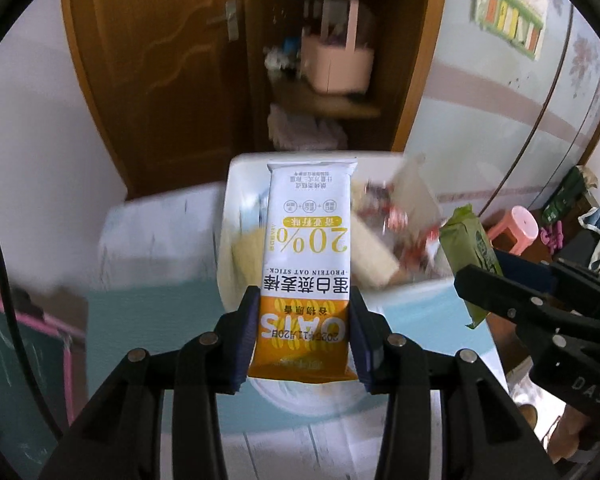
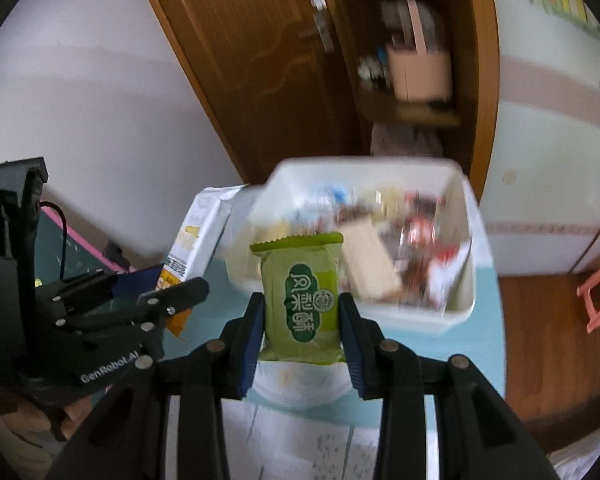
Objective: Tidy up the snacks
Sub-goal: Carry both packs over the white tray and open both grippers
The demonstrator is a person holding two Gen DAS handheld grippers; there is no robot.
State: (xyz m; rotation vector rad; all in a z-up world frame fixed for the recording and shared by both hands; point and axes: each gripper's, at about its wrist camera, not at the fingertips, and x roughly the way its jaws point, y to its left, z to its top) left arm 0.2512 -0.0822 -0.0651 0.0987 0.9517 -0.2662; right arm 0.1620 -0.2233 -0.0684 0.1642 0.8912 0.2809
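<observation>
here left fingers [image 1: 256, 320] clamp the oat stick [image 1: 306, 264]; right fingers [image 2: 255, 326] clamp the green pastry [image 2: 300, 300].

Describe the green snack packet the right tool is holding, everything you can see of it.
The green snack packet is a small pillow-style wrapper of glossy, film-like material, light green with a darker green oval label bearing white Chinese characters and a round emblem. Its top seam is crimped in a zigzag. It stands upright, clamped at its lower sides between the blue pads of the right tool, held in the air in front of the white bin of mixed snacks. Nothing else touches it. From the left wrist camera it shows edge-on.
</observation>
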